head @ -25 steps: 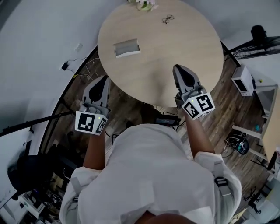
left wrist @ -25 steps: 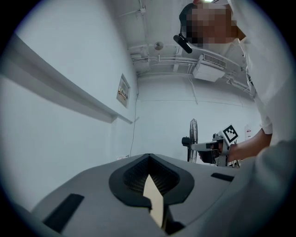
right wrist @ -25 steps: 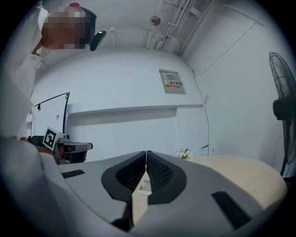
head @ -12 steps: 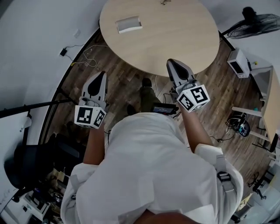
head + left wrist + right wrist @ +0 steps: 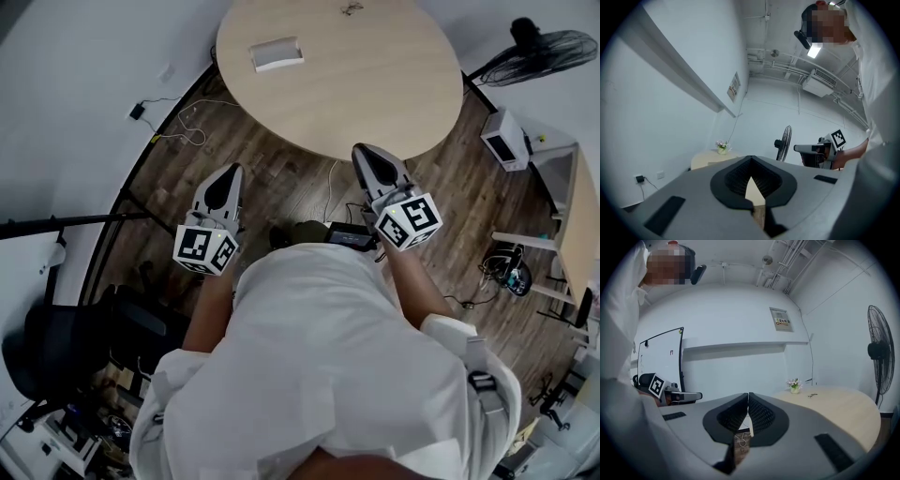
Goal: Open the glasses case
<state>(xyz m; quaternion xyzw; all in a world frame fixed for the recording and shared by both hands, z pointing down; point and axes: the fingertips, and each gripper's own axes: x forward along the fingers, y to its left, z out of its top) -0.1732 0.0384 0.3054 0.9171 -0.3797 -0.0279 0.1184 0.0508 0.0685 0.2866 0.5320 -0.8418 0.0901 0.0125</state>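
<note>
Person steps back: left tool (image 5: 231, 174) and right tool (image 5: 362, 152), both closed and empty, now clear the worktop (image 5: 375, 89); glasses case (image 5: 277, 53) stays unopened.

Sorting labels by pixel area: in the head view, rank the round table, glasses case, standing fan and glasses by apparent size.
1. round table
2. standing fan
3. glasses case
4. glasses, a tiny dark shape
Fan versus case is apparent size only; their distances differ.
</note>
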